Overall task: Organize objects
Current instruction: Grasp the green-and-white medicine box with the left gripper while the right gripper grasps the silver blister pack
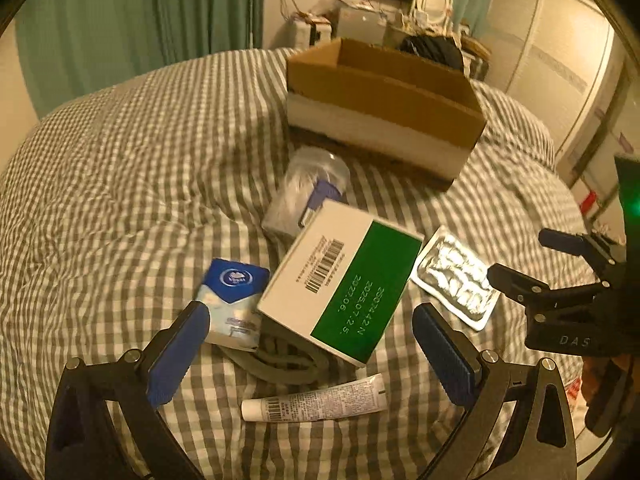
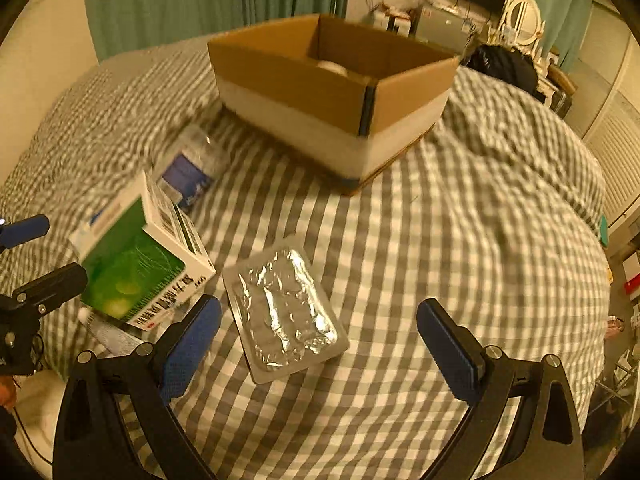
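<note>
Both tongs wide open, holding nothing. Left tongs over green-and-white carton on bed; right tongs straddling foil blister pack. Lower squarely, pinch long edges, carry to cardboard box.

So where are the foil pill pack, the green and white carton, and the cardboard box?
foil pill pack (image 2: 285,312): right wrist view, middle of its crinkled foil.
green and white carton (image 1: 340,282): left wrist view, its upper face.
cardboard box (image 2: 292,76): right wrist view, brown outer wall.
</note>
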### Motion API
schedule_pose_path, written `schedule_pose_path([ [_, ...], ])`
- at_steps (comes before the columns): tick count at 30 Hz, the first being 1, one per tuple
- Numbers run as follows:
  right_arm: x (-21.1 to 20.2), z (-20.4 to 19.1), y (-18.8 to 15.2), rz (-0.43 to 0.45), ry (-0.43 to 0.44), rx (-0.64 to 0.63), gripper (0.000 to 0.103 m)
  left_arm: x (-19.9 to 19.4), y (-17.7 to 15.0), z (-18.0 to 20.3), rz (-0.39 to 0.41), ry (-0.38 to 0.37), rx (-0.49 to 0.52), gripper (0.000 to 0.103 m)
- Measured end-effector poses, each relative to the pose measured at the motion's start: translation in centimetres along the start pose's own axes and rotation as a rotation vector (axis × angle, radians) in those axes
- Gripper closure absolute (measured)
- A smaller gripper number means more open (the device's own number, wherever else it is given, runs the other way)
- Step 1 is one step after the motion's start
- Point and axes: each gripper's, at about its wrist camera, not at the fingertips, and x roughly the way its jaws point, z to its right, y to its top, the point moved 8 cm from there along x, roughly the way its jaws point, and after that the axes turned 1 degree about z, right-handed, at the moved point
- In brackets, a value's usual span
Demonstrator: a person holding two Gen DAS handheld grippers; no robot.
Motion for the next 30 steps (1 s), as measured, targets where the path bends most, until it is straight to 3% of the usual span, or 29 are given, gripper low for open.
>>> schedule_pose_path([
  [11, 4.1, -1.8, -1.1, -0.085, 0.049, -0.040, 0.004, 5.1, -0.7, 1.1, -0.071, -0.040, 0.090, 0.000],
  [21, 5.9, -2.5, -1.5, -0.144, 0.047, -0.074, 0.004, 6.4, -0.8, 1.8, -0.057, -0.066, 0.153, 0.000],
  [30, 5.2, -2.4, -1.9, -0.163, 0.031, -0.081, 0.028, 5.2, -0.9, 2.0, -0.036, -0.061, 0.206, 0.008],
])
